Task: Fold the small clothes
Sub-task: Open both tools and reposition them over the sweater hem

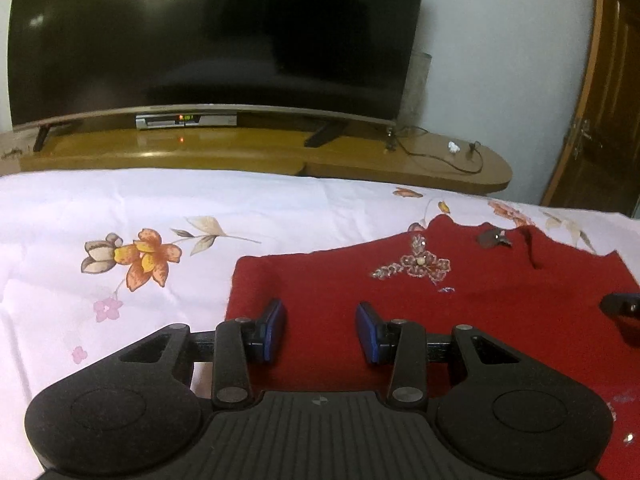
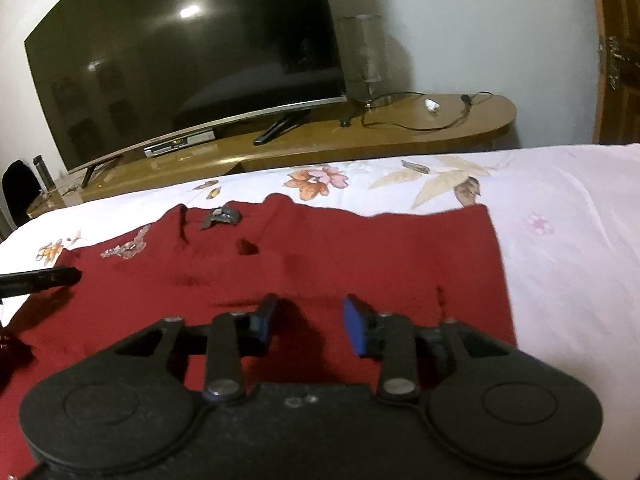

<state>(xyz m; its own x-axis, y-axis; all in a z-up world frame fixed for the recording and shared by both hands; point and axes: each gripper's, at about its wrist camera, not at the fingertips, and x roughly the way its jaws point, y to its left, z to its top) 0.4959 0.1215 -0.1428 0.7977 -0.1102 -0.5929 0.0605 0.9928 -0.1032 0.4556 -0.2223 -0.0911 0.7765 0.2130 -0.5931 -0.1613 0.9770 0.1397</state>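
A small dark red garment with a beaded flower motif lies flat on the flowered bedsheet. My left gripper hovers over its left part, open, with nothing between its blue pads. In the right wrist view the same red garment fills the middle, and my right gripper stands open above its near right part, holding nothing. The left gripper's black fingertip shows at the left edge of the right wrist view. A dark tip of the right gripper shows at the right edge of the left wrist view.
Beyond the bed's far edge stands a wooden TV bench with a large dark television, a set-top box, a glass vase and a cable. A wooden door is at the right.
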